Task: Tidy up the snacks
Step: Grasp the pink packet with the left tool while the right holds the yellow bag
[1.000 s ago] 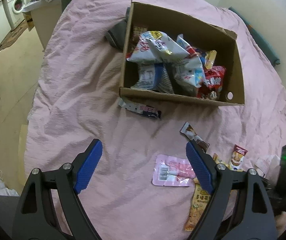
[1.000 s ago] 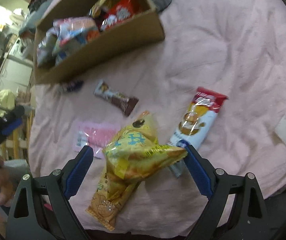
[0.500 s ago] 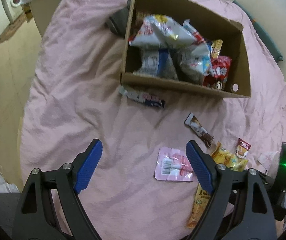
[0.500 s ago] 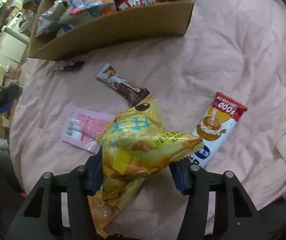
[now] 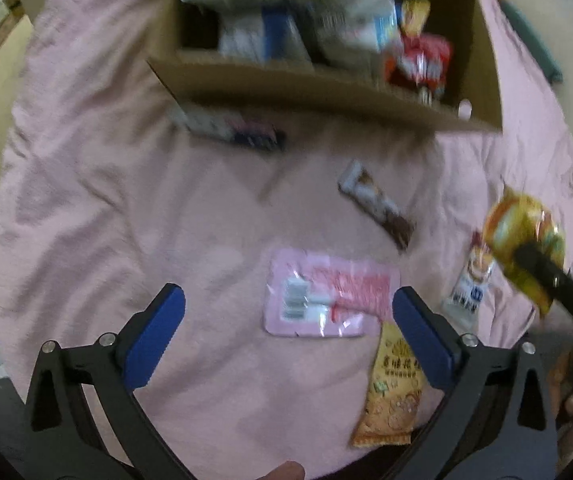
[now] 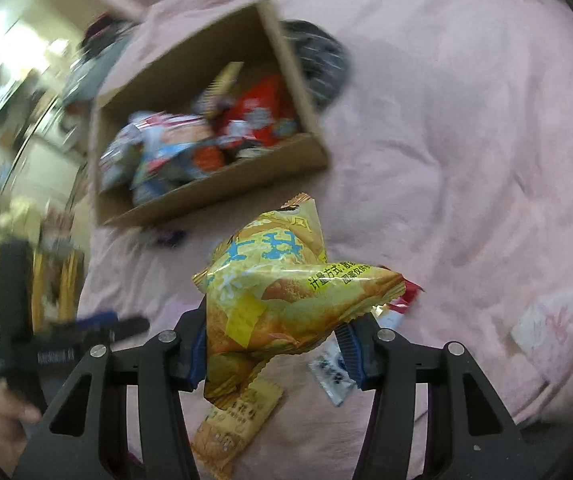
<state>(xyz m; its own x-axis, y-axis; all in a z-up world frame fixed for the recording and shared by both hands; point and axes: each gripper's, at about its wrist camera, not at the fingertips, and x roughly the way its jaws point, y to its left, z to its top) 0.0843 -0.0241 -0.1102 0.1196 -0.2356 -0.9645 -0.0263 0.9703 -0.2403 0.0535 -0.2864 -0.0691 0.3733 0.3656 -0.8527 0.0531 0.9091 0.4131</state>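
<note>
**Over the pink bedspread: one bag lifted, loose packets below**

Nearest the left gripper (image 5: 288, 322), jaws just opened to their widest, nothing between the pads; a pink flat packet (image 5: 328, 294) lies on the bedspread (image 5: 98, 184) directly below the gap. An orange snack packet (image 5: 392, 394) lies at the bedspread's near edge, just beside the right-hand finger. Right gripper (image 6: 276, 350): jaws just narrowed, now clamped on a yellow chip bag (image 6: 286, 300), held clear of the cloth. Under it, a red-and-white stick packet (image 6: 334, 376), partly hidden. Farther out, a brown bar wrapper (image 5: 376, 208), with open cloth around it. A dark small wrapper (image 5: 246, 134) lies against the front wall of the cardboard box (image 5: 326, 94). Box is crowded with bags; blurred. Wide bare bedspread left of it.
</note>
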